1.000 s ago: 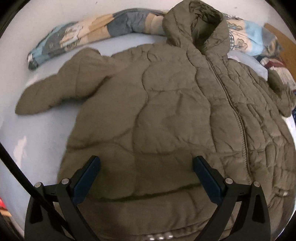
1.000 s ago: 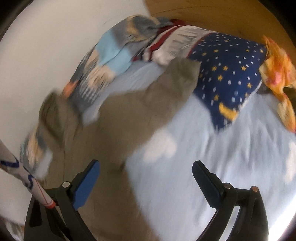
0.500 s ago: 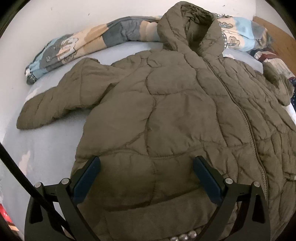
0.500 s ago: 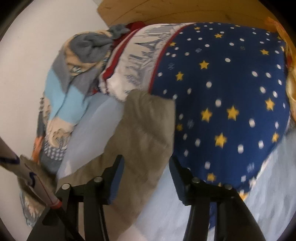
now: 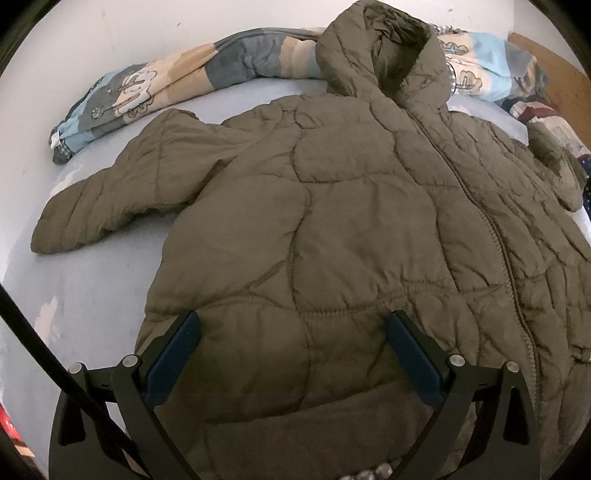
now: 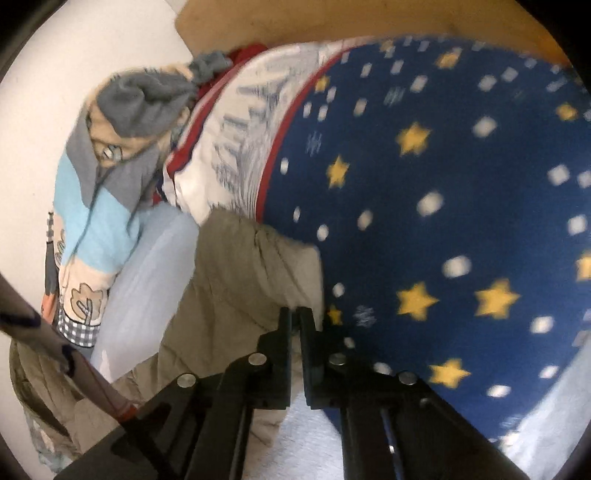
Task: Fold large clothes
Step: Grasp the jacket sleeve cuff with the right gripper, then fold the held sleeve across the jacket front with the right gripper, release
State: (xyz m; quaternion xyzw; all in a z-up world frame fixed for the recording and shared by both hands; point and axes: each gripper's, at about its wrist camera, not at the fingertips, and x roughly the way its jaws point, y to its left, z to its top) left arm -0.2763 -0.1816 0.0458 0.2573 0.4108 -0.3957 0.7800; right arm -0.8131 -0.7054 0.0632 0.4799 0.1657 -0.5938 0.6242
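An olive quilted hooded jacket (image 5: 332,206) lies front-up and spread out on the pale blue bed sheet (image 5: 92,280). Its left sleeve (image 5: 110,199) stretches out to the side. My left gripper (image 5: 293,317) hovers open over the jacket's lower part, with nothing between its blue pads. In the right wrist view the jacket's other sleeve (image 6: 251,266) lies against a navy star-print pillow (image 6: 443,206). My right gripper (image 6: 294,314) is closing its jaws on the cuff end of that sleeve, and the fabric is pinched between the nearly touching fingers.
A rolled cartoon-print blanket (image 5: 166,85) lies along the white wall behind the hood and reappears as the blanket (image 6: 92,206) in the right wrist view. A white and red pillow (image 6: 236,140) rests by the wooden headboard (image 6: 332,22).
My right gripper swept over to the sleeve end beside the star pillow and went from wide open to closed on the cuff. The left gripper barely moved.
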